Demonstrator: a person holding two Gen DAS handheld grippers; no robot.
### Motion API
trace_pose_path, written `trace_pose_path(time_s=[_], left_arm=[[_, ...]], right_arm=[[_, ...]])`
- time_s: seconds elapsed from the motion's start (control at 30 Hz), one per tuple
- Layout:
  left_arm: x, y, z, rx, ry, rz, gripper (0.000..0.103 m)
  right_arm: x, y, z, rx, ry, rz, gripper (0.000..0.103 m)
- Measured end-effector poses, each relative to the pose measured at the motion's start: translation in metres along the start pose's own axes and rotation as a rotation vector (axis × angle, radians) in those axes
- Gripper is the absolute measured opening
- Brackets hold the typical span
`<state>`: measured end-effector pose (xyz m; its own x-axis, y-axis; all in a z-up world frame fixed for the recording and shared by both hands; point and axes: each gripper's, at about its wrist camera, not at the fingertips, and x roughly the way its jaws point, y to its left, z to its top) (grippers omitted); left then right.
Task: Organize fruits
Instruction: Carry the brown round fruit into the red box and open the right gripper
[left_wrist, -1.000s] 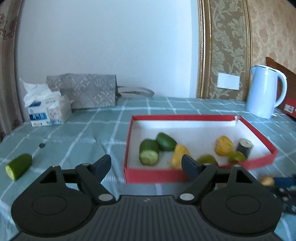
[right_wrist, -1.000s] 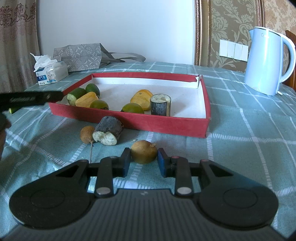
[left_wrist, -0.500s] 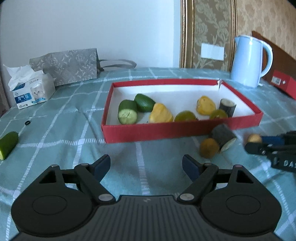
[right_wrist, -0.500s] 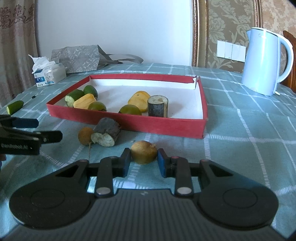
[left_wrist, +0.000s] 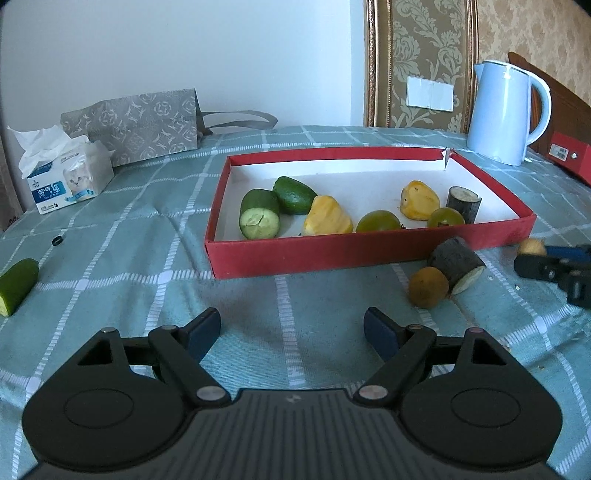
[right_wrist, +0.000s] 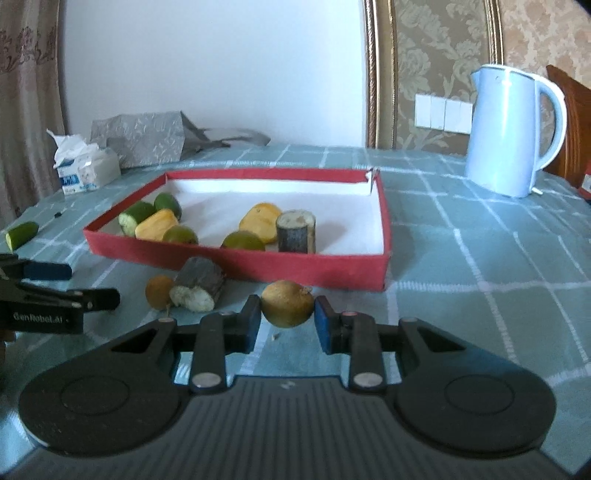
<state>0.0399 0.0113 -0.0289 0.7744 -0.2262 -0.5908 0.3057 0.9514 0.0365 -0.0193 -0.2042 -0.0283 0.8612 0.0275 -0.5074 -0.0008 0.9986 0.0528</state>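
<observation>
My right gripper (right_wrist: 287, 325) is shut on a small brown round fruit (right_wrist: 287, 303) and holds it just above the cloth in front of the red tray (right_wrist: 317, 269). The tray holds cucumber pieces, yellow jackfruit pieces, green fruits and a dark sugarcane piece (right_wrist: 296, 232). Outside the tray lie another sugarcane piece (left_wrist: 457, 266), a second brown fruit (left_wrist: 428, 287) and, far left, a cucumber piece (left_wrist: 16, 285). My left gripper (left_wrist: 291, 334) is open and empty, low over the cloth before the tray. The right gripper with its fruit shows at the left wrist view's right edge (left_wrist: 550, 264).
A pale blue kettle (right_wrist: 513, 129) stands at the back right. A tissue box (left_wrist: 68, 177) and a grey gift bag (left_wrist: 144, 125) stand at the back left. A small black ring (left_wrist: 57, 241) lies on the checked green cloth. A red box (left_wrist: 572, 157) sits at the far right.
My right gripper has lifted the brown fruit slightly and moved toward the tray. My left gripper has swung right and pulled back, bringing the loose sugarcane and brown fruit into its view.
</observation>
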Motion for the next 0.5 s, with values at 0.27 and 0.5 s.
trace_pose_path(time_s=[0.27, 0.5], left_arm=[[0.001, 0.001, -0.001, -0.015, 0.008, 0.003, 0.089], [0.002, 0.002, 0.000, -0.016, 0.010, 0.003, 0.091]], right_arm=[[0.000, -0.010, 0.017, -0.037, -0.026, -0.064, 0.029], [0.024, -0.019, 0.047, -0.087, -0.001, -0.112, 0.029]])
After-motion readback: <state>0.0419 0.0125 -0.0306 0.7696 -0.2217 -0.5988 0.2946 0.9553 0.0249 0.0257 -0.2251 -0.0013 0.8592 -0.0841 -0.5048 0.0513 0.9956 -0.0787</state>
